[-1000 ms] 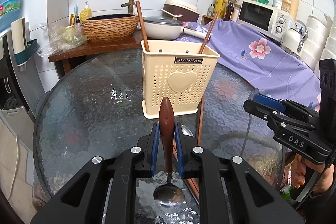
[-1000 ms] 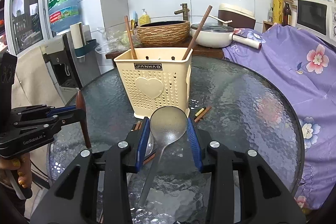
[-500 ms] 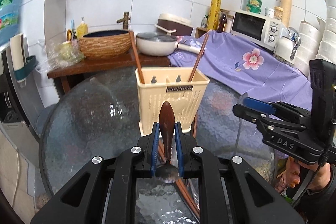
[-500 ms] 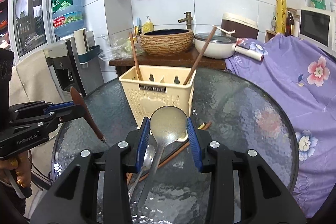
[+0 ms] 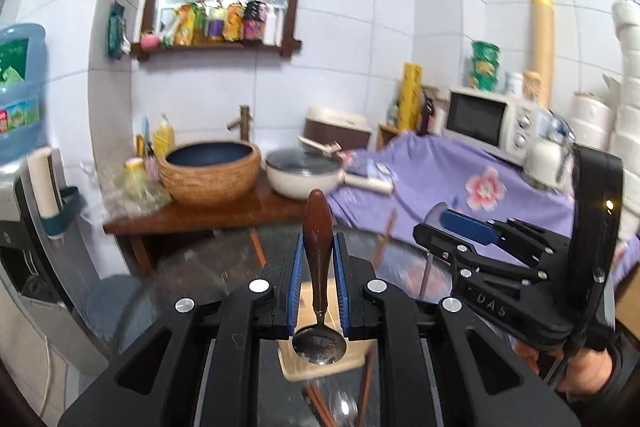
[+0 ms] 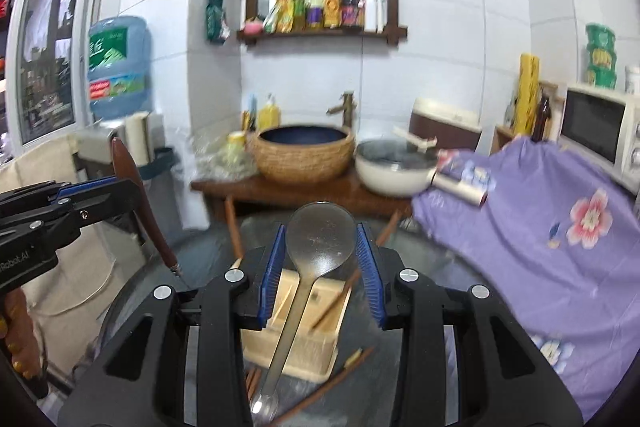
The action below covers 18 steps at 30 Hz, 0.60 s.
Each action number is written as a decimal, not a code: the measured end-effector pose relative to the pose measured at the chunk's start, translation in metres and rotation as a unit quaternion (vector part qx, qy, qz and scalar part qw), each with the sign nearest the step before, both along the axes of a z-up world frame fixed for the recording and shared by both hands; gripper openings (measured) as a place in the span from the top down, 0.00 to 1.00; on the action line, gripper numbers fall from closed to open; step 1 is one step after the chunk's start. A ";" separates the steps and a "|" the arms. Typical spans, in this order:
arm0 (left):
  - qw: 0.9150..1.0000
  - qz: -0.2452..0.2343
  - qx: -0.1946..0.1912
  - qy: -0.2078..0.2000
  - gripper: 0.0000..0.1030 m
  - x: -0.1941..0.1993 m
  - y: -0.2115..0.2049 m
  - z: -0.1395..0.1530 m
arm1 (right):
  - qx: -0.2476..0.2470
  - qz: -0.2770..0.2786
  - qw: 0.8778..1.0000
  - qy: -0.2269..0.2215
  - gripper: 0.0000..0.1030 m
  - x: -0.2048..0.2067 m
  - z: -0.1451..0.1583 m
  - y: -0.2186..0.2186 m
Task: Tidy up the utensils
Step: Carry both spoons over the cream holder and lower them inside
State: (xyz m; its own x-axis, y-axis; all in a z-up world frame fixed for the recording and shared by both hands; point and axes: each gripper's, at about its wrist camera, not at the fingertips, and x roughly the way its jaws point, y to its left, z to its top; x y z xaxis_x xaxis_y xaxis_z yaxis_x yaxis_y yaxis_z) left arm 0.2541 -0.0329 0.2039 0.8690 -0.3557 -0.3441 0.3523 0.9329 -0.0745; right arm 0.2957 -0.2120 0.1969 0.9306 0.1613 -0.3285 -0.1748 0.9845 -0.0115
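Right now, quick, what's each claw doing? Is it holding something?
Left claw: shut on the wooden-handled spoon.
Right claw: shut on the metal ladle, gripping its bowl.

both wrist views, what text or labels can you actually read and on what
"DAS" on the body of the right gripper, seen in the left wrist view.
"Robot.AI", with its start cut off by the frame edge, on the body of the left gripper, seen in the right wrist view.
Water jug label: large characters, too blurred to read.
Shelf bottles and green cups: print too small and blurred to read.
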 end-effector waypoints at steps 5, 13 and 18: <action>1.000 0.030 0.003 0.002 0.86 0.038 -0.009 0.005 | -0.024 -0.032 0.999 -0.027 0.64 0.034 0.015 0.006; 0.998 0.045 -0.006 0.042 0.86 0.073 -0.011 -0.031 | -0.042 -0.058 0.997 -0.032 0.64 0.063 -0.018 0.007; 0.998 0.041 0.004 0.055 0.86 0.071 -0.012 -0.055 | -0.057 -0.052 0.997 -0.026 0.64 0.058 -0.051 0.009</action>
State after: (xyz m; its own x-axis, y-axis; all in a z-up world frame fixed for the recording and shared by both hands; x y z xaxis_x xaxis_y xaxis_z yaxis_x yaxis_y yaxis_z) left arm 0.3247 -0.0450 0.1493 0.8524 -0.2812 -0.4409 0.2640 0.9592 -0.1014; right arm 0.3536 -0.2032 0.1461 0.9564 0.0266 -0.2908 -0.0672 0.9892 -0.1306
